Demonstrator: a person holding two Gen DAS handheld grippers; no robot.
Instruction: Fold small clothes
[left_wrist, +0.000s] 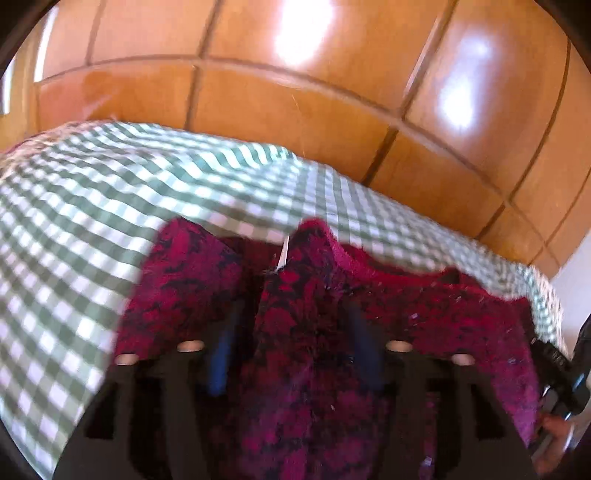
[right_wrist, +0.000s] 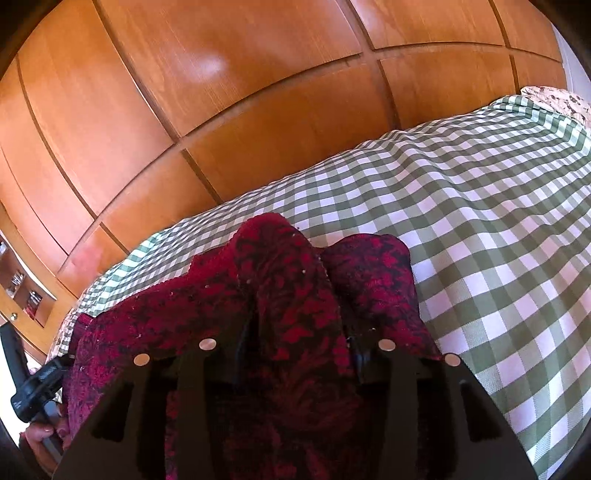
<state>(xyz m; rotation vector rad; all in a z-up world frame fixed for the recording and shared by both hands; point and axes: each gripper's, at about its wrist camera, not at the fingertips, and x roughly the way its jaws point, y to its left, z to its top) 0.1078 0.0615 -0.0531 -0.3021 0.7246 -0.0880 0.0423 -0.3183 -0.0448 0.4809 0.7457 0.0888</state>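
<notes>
**Both tongs clamped on the red garment above the checked bedspread**

Left view, blurred: the checked bedspread (left_wrist: 92, 206) runs to its far edge, wooden wardrobe doors (left_wrist: 295, 103) just behind. The left gripper (left_wrist: 295, 332) pinches a bunched fold of the red-and-black garment (left_wrist: 424, 314), which covers the fingers (left_wrist: 221, 354) almost completely. A white tag (left_wrist: 284, 254) pokes up.

Right view: the right gripper (right_wrist: 299, 321) is closed on the same cloth. Open bedspread lies to the right; a patterned pillow (right_wrist: 554, 98) sits at the far corner, cut off. Far left, a shelf nook (right_wrist: 26, 295) holds small items, unreadable.
</notes>
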